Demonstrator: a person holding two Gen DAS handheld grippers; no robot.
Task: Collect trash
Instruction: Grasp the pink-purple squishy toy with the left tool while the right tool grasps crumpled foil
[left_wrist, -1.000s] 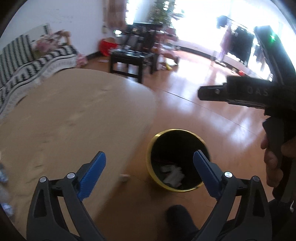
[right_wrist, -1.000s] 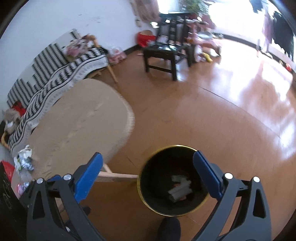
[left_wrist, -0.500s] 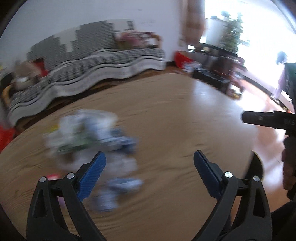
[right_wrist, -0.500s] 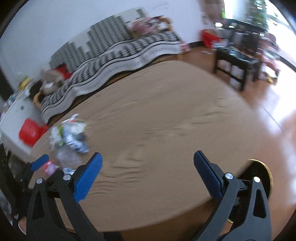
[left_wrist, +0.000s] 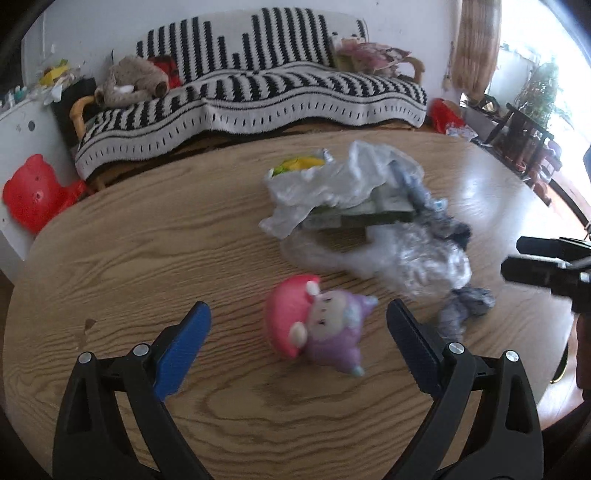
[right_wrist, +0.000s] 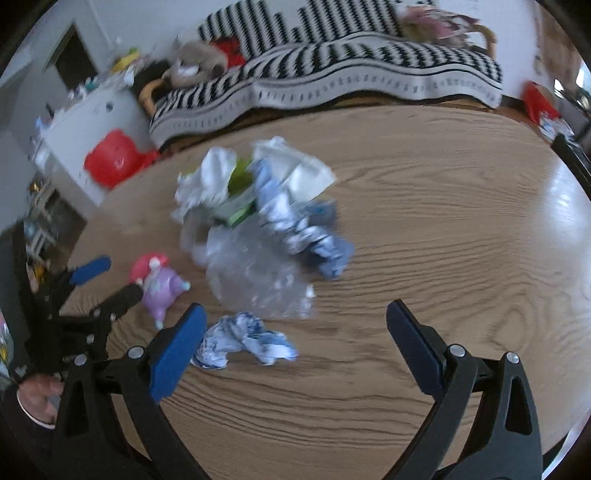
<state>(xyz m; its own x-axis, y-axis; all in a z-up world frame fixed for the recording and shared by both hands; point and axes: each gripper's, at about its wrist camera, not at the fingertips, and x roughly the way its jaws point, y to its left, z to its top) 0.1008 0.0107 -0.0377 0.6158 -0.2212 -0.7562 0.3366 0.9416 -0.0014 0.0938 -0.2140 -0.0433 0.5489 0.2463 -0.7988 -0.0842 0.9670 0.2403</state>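
Both claws stand with their blue pads spread wide and nothing between them: our left gripper (left_wrist: 298, 334) hangs over the wooden table (left_wrist: 147, 240) with a small pink-and-purple doll (left_wrist: 317, 326) lying on the tabletop in the gap between its fingers, and our right gripper (right_wrist: 295, 338) hangs over the same table with a crumpled blue-and-white wrapper (right_wrist: 243, 341) just beside its left pad. We see the trash heaped near the middle of the table: a white plastic bag (left_wrist: 332, 184) lies over a flat green pack (left_wrist: 373, 216), crinkled clear plastic (right_wrist: 255, 273) spreads in front of them, and another blue-and-white wrapper (right_wrist: 306, 229) lies along the heap's right side. In the right wrist view our left gripper (right_wrist: 114, 282) shows at the left edge, beside the doll (right_wrist: 160, 284). Behind the table runs a sofa under a black-and-white striped throw (left_wrist: 258, 96). Both pictures are somewhat blurred.
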